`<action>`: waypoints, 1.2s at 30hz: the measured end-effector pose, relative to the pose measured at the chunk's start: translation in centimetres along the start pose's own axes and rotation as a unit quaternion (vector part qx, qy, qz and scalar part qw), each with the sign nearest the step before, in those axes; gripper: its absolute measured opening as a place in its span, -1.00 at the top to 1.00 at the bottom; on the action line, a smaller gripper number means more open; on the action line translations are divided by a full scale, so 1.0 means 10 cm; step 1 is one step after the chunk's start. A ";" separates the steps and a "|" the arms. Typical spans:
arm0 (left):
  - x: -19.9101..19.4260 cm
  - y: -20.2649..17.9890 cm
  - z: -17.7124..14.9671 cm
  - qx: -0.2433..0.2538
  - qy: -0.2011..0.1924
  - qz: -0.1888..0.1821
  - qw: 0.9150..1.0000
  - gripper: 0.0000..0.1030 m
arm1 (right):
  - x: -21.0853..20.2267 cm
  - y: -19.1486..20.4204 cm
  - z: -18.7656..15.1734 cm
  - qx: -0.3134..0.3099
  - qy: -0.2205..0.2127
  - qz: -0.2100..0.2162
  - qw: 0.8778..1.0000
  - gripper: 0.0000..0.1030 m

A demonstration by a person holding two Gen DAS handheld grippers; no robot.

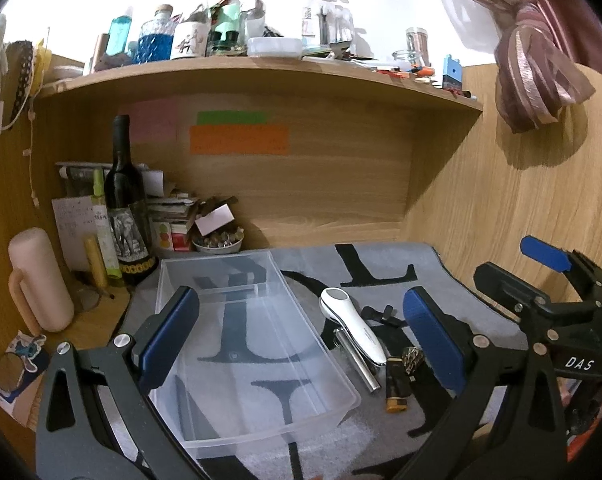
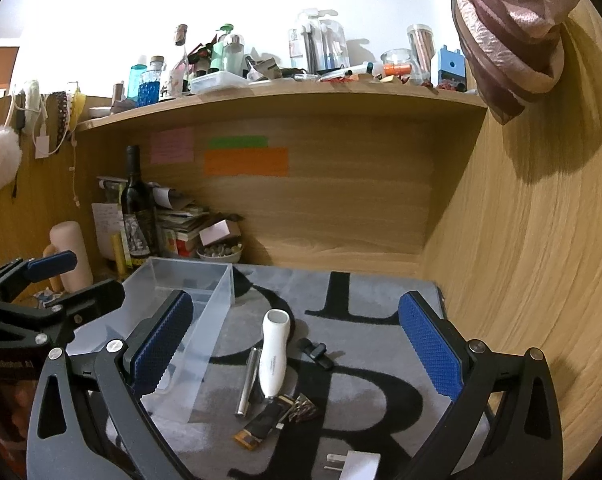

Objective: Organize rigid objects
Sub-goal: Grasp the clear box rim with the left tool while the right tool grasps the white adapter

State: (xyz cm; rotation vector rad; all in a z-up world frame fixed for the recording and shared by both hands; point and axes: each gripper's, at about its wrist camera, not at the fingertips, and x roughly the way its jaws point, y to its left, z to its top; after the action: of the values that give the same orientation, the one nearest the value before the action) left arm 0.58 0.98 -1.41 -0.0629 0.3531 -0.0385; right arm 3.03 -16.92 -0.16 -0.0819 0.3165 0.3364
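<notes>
**Both tools wide open over the mat, nothing held**

Left wrist view: the left tool (image 1: pixel 301 344) stood wide open and empty above the clear plastic bin (image 1: pixel 257 432), whose near corner was cut off behind its left finger. Right of the bin, on the grey lettered mat (image 1: pixel 485 320), lay a white handheld device (image 1: pixel 353 328), a metal tube (image 1: pixel 359 364) partly under it, a black-and-gold piece (image 1: pixel 397 386) and a small black clip (image 1: pixel 381 314).

Right wrist view: the right tool (image 2: pixel 297 352) was equally spread, gripping nothing. The same items clustered beside the bin (image 2: pixel 217 300); a white plug (image 2: pixel 357 466) was cut off at the bottom edge.
</notes>
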 end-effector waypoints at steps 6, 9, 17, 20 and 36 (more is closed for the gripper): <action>0.05 0.16 0.01 -0.018 0.020 -0.006 1.000 -0.60 | 0.07 -0.04 -0.02 0.014 0.018 0.009 1.000 -0.94; 0.06 0.28 0.00 -0.027 0.031 0.003 0.999 -0.49 | 0.10 -0.06 -0.04 0.015 0.031 0.016 0.999 -0.76; 0.23 0.70 -0.08 -0.043 0.101 0.041 0.993 -0.12 | 0.20 -0.10 -0.14 0.006 0.067 0.015 0.998 -0.60; 0.33 0.89 -0.15 -0.048 0.136 0.058 0.988 0.05 | 0.24 -0.15 -0.20 0.006 0.084 0.013 0.996 -0.54; 0.64 1.15 -0.48 -0.061 0.275 0.050 0.958 0.74 | 0.35 -0.37 -0.75 0.020 0.188 0.000 0.982 -0.53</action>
State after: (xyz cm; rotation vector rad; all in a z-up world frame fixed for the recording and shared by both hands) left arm 5.20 11.87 -8.93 -0.1574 0.9161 0.0684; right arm 5.24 -20.26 -8.34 -0.1058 0.6981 0.3137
